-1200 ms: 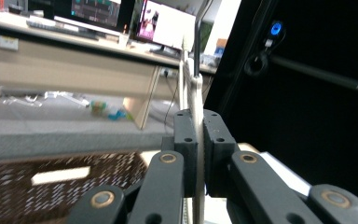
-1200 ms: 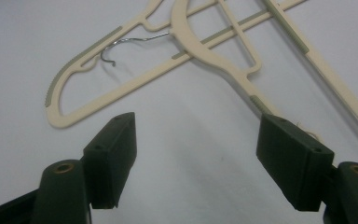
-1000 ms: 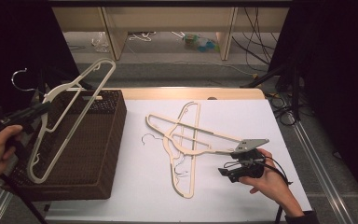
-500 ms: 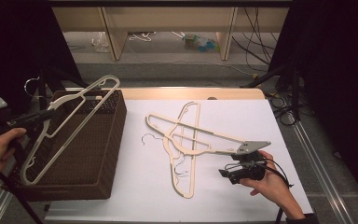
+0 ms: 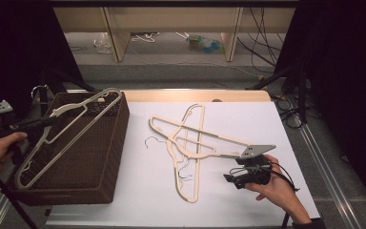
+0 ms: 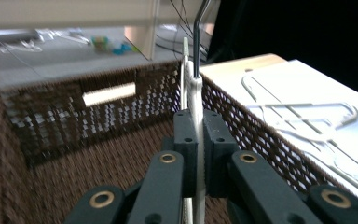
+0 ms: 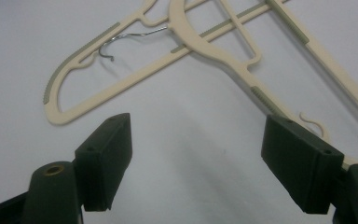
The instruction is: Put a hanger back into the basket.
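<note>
- High view: left tool [image 5: 45, 122] clamped on a cream hanger [image 5: 66, 133], held tilted over the brown wicker basket [image 5: 102, 162]; metal hook end up past the basket's far-left corner, lower end down inside the basket's near-left corner.
- High view: right tool [image 5: 229, 180] right of the basket, low over the white worktop [image 5: 138, 200], jaws wide and empty, just beside the near end of two more cream hangers [image 5: 195, 148] lying crossed there, well apart from the basket.
- Left gripper view: left tool [image 6: 198, 140] pinched narrow on the held hanger's [image 6: 195, 100] thin edge, steel hook standing up above the pads; basket interior [image 6: 51, 154] directly below, far wall with a slot handle; crossed hangers [image 6: 307, 121] on the worktop beyond the basket's right wall.
- Right gripper view: right tool [image 7: 196, 168] spread wide, bare worktop [image 7: 191, 154] between the pads; loose hangers [image 7: 205, 44] just ahead, one wire hook [image 7: 126, 39] lying flat.
</note>
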`<state>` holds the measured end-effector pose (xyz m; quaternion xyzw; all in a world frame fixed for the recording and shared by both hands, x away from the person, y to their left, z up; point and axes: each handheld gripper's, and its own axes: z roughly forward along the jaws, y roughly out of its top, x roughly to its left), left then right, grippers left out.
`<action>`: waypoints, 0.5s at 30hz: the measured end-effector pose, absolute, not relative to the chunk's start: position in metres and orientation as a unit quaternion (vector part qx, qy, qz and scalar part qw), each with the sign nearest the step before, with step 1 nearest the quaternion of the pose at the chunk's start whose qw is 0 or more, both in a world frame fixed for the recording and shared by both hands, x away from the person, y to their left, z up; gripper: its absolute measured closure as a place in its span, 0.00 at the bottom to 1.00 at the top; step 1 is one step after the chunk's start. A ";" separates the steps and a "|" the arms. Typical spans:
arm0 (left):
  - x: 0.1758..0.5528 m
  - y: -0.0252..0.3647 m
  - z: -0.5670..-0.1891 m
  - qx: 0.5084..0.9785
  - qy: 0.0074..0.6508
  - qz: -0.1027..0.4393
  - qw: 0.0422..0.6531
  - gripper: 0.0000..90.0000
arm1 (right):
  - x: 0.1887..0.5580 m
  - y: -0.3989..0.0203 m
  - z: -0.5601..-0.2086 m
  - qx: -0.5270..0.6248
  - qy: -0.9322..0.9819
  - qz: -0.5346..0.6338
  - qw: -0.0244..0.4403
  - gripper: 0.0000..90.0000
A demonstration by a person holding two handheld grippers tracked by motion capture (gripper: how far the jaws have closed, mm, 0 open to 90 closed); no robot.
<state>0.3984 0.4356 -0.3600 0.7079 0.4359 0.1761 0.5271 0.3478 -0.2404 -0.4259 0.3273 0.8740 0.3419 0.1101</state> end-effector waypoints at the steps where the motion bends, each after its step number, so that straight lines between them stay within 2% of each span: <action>1: 0.398 0.437 -0.363 0.711 0.441 0.172 0.520 0.95 | 0.348 -0.241 -0.426 0.327 0.874 0.341 0.110 0.28; 8: 0.404 0.435 -0.379 0.720 0.465 0.130 0.498 0.95 | 0.348 -0.238 -0.429 0.329 0.873 0.344 0.111 0.28; 15: 0.416 0.430 -0.394 0.729 0.486 0.117 0.468 0.94 | 0.348 -0.239 -0.428 0.329 0.876 0.337 0.103 0.28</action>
